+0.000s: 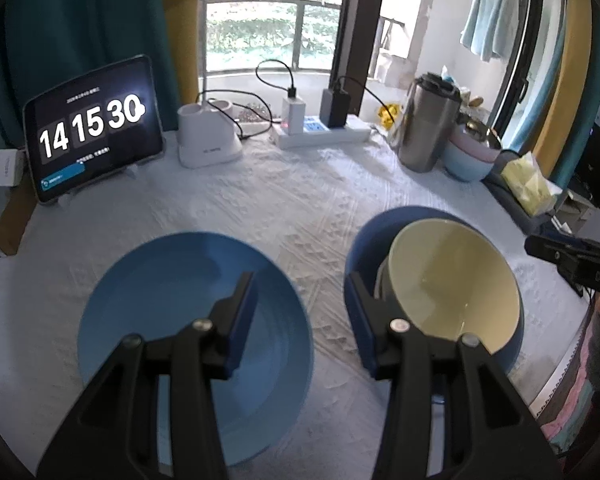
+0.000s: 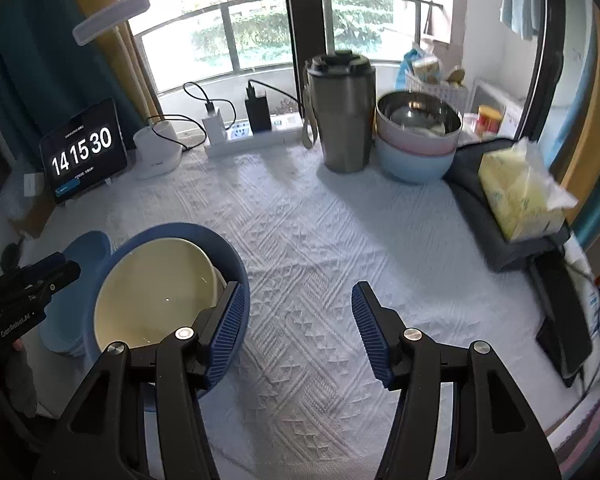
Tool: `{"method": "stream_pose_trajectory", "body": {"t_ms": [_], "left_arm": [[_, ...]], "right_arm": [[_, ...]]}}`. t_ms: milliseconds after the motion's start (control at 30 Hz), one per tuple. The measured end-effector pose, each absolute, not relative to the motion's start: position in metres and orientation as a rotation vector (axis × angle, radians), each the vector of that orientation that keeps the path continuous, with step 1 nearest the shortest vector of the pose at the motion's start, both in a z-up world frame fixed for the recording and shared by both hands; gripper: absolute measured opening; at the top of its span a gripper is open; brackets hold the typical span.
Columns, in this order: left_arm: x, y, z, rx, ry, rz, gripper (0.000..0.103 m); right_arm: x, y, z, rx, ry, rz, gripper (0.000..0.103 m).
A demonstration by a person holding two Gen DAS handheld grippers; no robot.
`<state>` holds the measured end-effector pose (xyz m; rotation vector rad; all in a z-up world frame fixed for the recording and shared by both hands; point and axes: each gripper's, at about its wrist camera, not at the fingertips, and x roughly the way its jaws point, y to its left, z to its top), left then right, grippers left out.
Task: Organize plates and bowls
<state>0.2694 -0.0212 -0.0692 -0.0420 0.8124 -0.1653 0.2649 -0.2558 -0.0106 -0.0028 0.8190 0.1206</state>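
Observation:
A light blue plate (image 1: pixel 172 292) lies flat on the white cloth at the left. To its right a dark blue bowl (image 1: pixel 356 248) holds a tilted cream bowl (image 1: pixel 452 280). My left gripper (image 1: pixel 304 320) is open above the cloth between them, one finger over the plate and the other in front of the dark bowl's left side, with nothing between them. My right gripper (image 2: pixel 298 320) is open too, over bare cloth just right of the dark blue bowl (image 2: pixel 228 248) and cream bowl (image 2: pixel 152 292). The plate (image 2: pixel 88 248) peeks out behind them. Each gripper's tip shows in the other's view.
A tablet clock (image 1: pixel 92 128), a white lamp base (image 1: pixel 208 140), a power strip (image 1: pixel 324 132) with chargers and a steel tumbler (image 2: pixel 348 120) line the back. Stacked pastel bowls (image 2: pixel 416 152) with a steel bowl on top stand back right, beside a tissue pack (image 2: pixel 520 192) on a dark bag.

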Motion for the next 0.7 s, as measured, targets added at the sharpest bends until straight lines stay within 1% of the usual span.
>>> {"method": "stream_pose_trajectory", "body": {"t_ms": [267,333,433,700], "left_arm": [[0.275,-0.035,-0.080,0.007,0.851,-0.185,0.046],[0.276,-0.038,-0.084,0.019,0.867,-0.185,0.046],[0.277,-0.041,-0.087,0.034,0.876,-0.184,0.046],[0.278,-0.054,-0.096,0.093,0.899,-0.194,0.046]], "right_arm": [[0.272,-0.257,-0.027,0.040,0.862,0.167,0.056],[0.273,-0.255,-0.030,0.040,0.871,0.172,0.052],[0.275,-0.252,-0.031,0.037,0.870,0.179,0.050],[0.279,-0.244,-0.044,0.021,0.890,0.181,0.047]]}}
